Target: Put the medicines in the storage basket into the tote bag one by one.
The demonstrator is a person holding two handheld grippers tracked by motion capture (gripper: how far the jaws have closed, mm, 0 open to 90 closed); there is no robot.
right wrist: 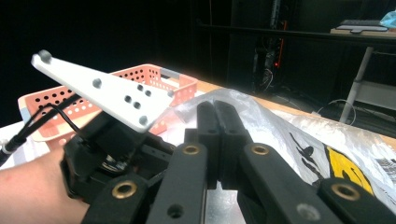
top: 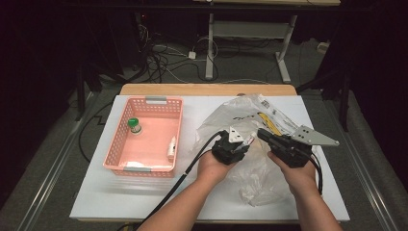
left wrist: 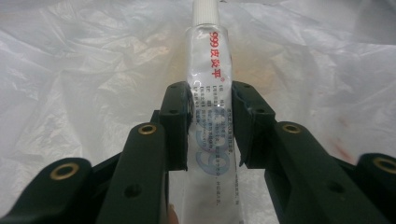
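Observation:
My left gripper point(top: 249, 141) point(left wrist: 211, 95) is shut on a clear tube point(left wrist: 209, 65) with a white cap and red print, gripping it mid-body. The cap end points away from the jaws, over a crumpled clear plastic bag point(top: 250, 113) point(left wrist: 93, 70). In the high view the tube point(top: 250, 139) pokes out toward my right gripper point(top: 262, 133). The right gripper point(right wrist: 217, 105) has its jaws pressed together at the bag's point(right wrist: 280, 126) raised edge, with the thin film pinched at their tips. The two grippers sit close together at the middle right of the table.
A pink perforated basket point(top: 156, 101) point(right wrist: 154, 77) stands at the left on the white tabletop point(top: 120, 197). It holds a green-capped bottle point(top: 134, 125) and a white tube point(top: 171, 147). Beyond the table's far wooden edge, cables and desk legs point(top: 210, 48) are on the floor.

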